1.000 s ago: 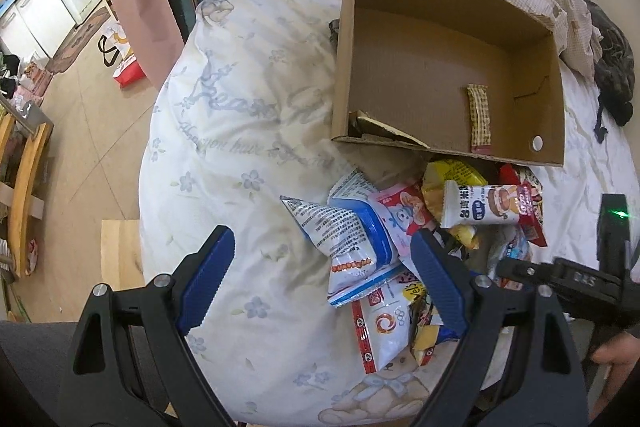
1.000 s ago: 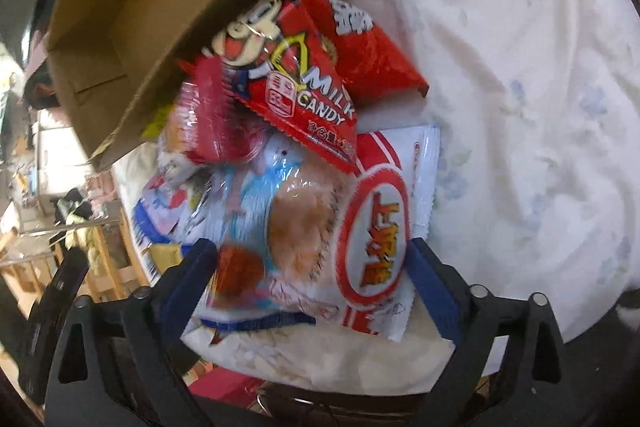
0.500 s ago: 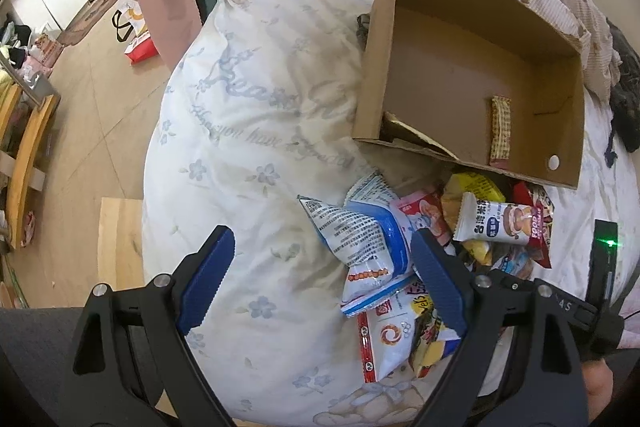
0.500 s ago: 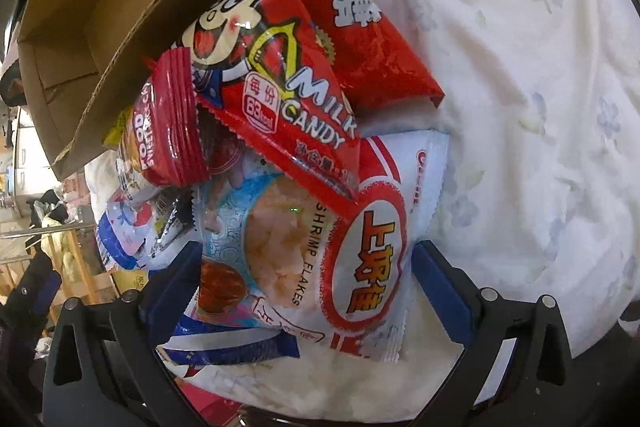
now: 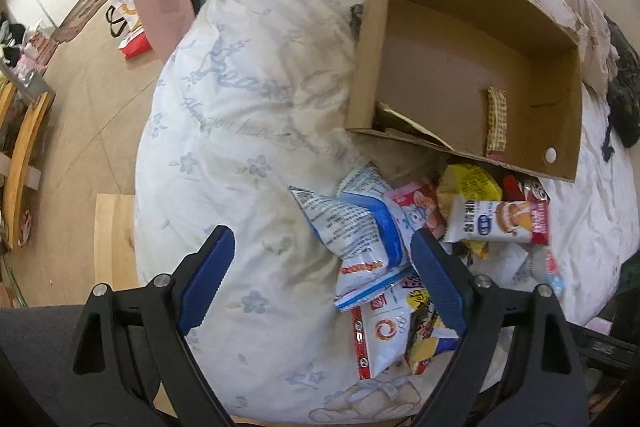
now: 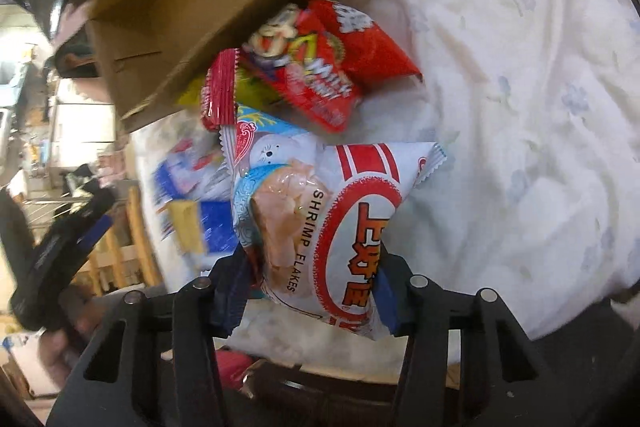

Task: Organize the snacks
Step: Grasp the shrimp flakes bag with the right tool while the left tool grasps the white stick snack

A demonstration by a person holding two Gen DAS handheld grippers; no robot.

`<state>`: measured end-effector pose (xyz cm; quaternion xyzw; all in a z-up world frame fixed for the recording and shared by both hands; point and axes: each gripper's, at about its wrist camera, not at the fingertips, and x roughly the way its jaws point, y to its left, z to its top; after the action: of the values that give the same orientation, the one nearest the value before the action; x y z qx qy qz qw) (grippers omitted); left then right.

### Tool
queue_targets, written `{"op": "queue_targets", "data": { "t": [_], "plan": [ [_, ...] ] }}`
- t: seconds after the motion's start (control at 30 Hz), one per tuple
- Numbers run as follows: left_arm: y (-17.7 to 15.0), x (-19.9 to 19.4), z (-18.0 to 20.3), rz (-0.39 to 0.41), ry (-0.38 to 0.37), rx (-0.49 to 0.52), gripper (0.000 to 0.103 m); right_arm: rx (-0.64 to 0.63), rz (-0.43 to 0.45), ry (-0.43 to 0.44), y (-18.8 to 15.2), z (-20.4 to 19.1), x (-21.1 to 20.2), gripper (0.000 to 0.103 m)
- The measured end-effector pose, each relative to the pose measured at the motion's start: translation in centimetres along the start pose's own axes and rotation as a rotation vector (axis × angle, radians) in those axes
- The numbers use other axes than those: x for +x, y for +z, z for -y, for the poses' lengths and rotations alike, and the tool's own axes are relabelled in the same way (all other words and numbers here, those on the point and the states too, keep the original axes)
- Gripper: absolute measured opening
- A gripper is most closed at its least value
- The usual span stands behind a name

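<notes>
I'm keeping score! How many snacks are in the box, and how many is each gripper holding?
In the cardboard box: 1 (checkered bar)
In the right gripper: 1 (shrimp flakes bag)
In the left gripper: 0 (open)
Total: 2, not counting the pile outside the box.

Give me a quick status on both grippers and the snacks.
Right gripper shut on shrimp flakes bag. Left gripper open, empty, over the quilt. Cardboard box holds one bar; snack pile at its front edge. Nothing blocking.
</notes>
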<state>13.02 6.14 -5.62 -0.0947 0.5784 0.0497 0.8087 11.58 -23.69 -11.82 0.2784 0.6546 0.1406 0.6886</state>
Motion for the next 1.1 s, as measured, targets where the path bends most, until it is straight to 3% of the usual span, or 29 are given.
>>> {"op": "queue_targets", "data": {
  "t": [0.2, 0.37, 0.5, 0.63, 0.9, 1.03, 1.1],
  "plan": [
    [0.1, 0.9, 3.1, -0.061, -0.07, 0.097, 0.088, -0.007, 0.098, -0.005, 1.4, 0.9, -4.0, 0.054],
    [-0.3, 0.7, 6.5, -0.031, -0.056, 0.242, 0.088, 0.013, 0.058, -0.053, 1.2, 2.1, -2.3, 0.054],
    [-0.5, 1.2, 7.7, -0.033, -0.055, 0.296, 0.088, -0.089, 0.071, -0.096, 0.7, 0.8, -2.8, 0.054],
    [-0.6, 1.4, 9.0, -0.023, -0.056, 0.355, 0.088, -0.07, 0.052, -0.075, 0.9, 0.9, -2.1, 0.054],
    [-1.6, 1.7, 16.3, 0.007, -0.096, 0.825, 0.087, -0.093, 0.051, -0.064, 1.2, 1.0, -2.1, 0.054],
    [-2.0, 3.0, 18.4, 0.053, -0.043, 0.963, 0.076, -0.099, 0.042, -0.054, 1.1, 1.0, -2.3, 0.054],
    [-2.1, 4.0, 19.0, 0.03, -0.044, 0.985, 0.059, -0.1, 0.039, -0.053, 1.2, 0.6, -2.0, 0.054]
  ]
}}
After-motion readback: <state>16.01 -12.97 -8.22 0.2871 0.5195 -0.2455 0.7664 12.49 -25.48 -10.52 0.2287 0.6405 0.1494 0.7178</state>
